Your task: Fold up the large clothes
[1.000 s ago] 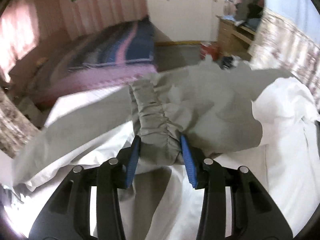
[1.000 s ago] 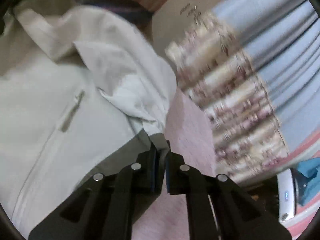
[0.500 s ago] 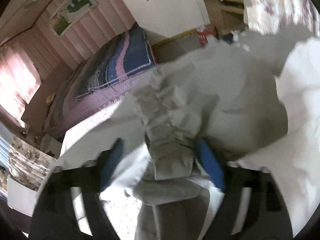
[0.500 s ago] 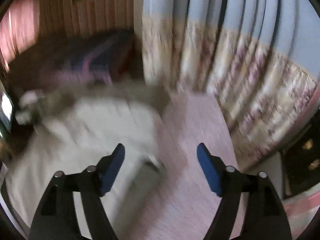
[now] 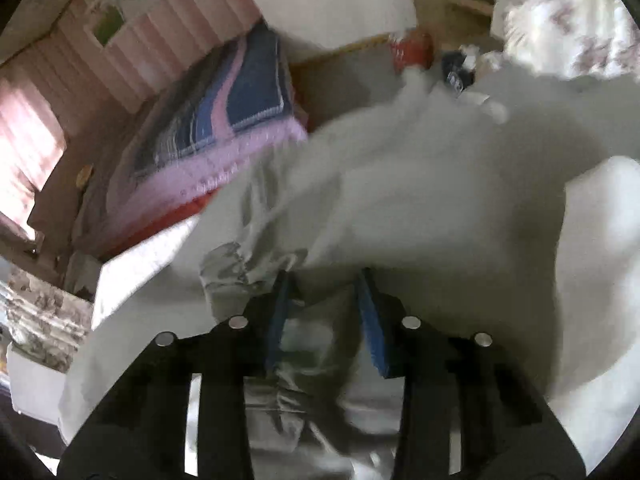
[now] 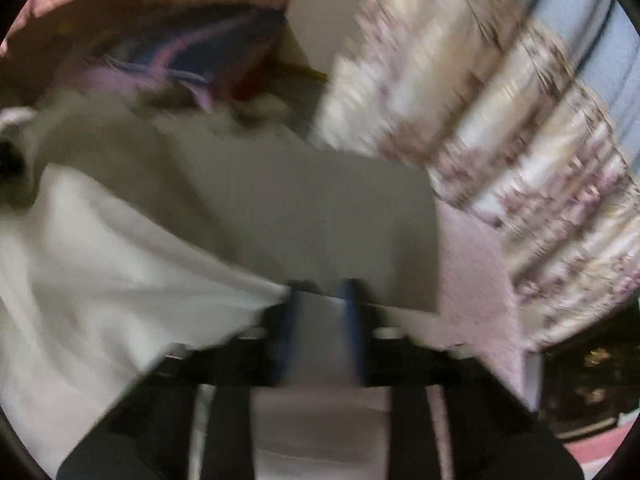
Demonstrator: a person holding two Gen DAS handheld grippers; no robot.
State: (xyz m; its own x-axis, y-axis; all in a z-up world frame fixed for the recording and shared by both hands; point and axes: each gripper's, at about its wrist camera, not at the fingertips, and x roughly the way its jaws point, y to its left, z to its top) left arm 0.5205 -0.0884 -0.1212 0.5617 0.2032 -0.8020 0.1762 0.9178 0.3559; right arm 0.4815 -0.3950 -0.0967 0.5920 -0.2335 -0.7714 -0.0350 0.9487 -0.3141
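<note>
A large pale grey jacket [image 5: 420, 200] lies crumpled on the work surface and fills the left wrist view. My left gripper [image 5: 324, 280] has its blue pads closing on a gathered bunch of the jacket's cloth, which fills the gap between them. In the blurred right wrist view the jacket [image 6: 280, 208] spreads out flat, grey at the middle and whiter at the left. My right gripper [image 6: 320, 292] is at the jacket's near edge. Its jaws are closing with the thin edge between them, and a gap still shows between the pads.
A pink surface [image 6: 472, 264] lies bare to the right of the jacket, with flowered curtains [image 6: 500, 140] close behind it. A bed with a blue and pink cover [image 5: 224, 120] stands beyond. A wooden cabinet [image 5: 448, 4] and a red object [image 5: 412, 48] are across the floor.
Both grippers let go, opened wide and moved to new spots on the jacket. The left now pinches bunched cloth beside the elastic cuff; the right has swung back to the jacket's edge.
</note>
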